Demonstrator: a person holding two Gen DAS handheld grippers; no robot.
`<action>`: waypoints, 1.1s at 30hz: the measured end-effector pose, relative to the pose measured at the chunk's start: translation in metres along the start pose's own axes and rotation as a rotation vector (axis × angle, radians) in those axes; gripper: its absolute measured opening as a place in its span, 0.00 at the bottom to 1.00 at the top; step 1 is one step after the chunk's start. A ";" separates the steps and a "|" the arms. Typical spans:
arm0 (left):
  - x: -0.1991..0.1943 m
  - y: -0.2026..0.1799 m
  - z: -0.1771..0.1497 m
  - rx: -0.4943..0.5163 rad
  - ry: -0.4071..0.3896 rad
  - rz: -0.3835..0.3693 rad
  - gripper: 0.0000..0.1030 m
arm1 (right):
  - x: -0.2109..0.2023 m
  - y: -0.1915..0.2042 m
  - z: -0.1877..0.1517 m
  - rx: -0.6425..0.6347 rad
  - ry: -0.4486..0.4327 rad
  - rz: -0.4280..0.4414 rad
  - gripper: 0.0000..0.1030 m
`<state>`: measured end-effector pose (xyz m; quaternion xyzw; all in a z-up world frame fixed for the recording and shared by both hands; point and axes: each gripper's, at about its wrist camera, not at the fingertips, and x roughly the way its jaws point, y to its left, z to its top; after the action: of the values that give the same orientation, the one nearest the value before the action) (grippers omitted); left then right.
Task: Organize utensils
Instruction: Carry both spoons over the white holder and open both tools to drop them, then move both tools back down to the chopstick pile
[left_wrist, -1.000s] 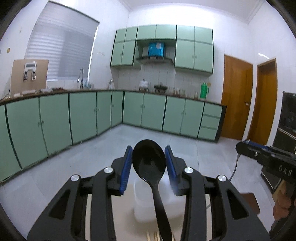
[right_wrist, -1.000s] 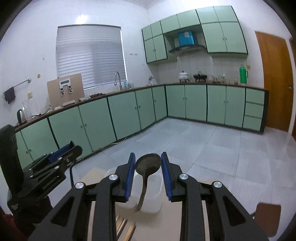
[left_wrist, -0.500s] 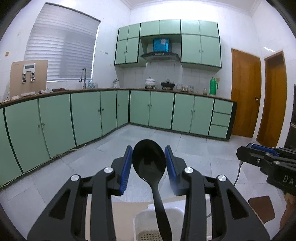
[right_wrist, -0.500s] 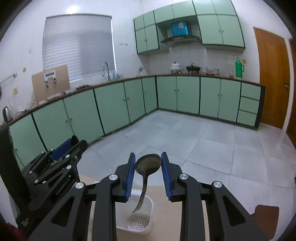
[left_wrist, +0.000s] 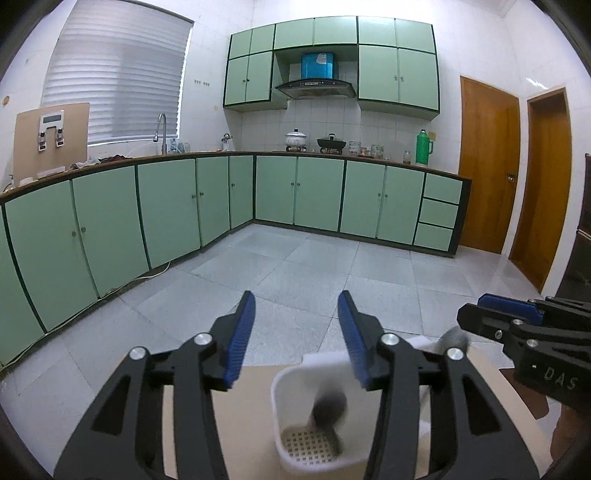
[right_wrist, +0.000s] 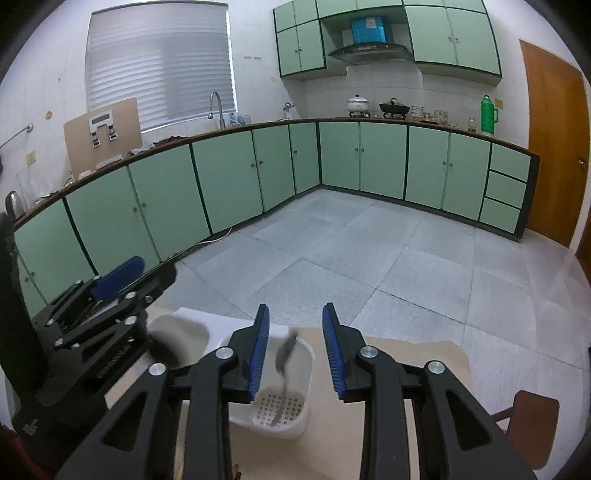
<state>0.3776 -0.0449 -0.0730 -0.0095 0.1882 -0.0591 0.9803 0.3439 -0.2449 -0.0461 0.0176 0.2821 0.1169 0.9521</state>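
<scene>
The left gripper (left_wrist: 297, 332) is wide open over the white holder (left_wrist: 291, 384); the blurry black spoon (left_wrist: 328, 406) sits inside. The right gripper (right_wrist: 295, 341) is wide open too; the metal spoon (right_wrist: 283, 373) leans in its own cup (right_wrist: 303, 424). Bare floor (right_wrist: 369, 258) lies past the table edge (right_wrist: 443, 345).

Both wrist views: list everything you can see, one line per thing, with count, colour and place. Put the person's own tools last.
utensil holder: one, white, two perforated compartments, on the table below both tools.
black spoon: one, blurred, in the compartment under the left tool.
metal spoon: one, silver, blurred, in the compartment under the right tool.
table: one, beige, under the holder.
base cabinets: one run, green, along the walls.
wall cabinets: one run, green, around the range hood.
thermos: one, green, on the counter.
doors: two, brown, right wall.
left tool: black with blue pads, open, above the holder.
right tool: black with blue pads, open, above the holder.
</scene>
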 end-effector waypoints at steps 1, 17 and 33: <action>-0.004 0.001 0.001 0.001 0.000 0.001 0.49 | -0.004 0.000 0.000 0.006 -0.007 -0.003 0.38; -0.132 0.030 -0.103 0.027 0.256 0.005 0.74 | -0.103 0.010 -0.133 0.061 0.111 0.004 0.67; -0.201 0.041 -0.214 0.031 0.520 0.046 0.76 | -0.141 0.058 -0.254 0.059 0.331 0.029 0.63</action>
<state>0.1172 0.0203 -0.1997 0.0255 0.4332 -0.0402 0.9001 0.0794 -0.2296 -0.1784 0.0302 0.4382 0.1234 0.8898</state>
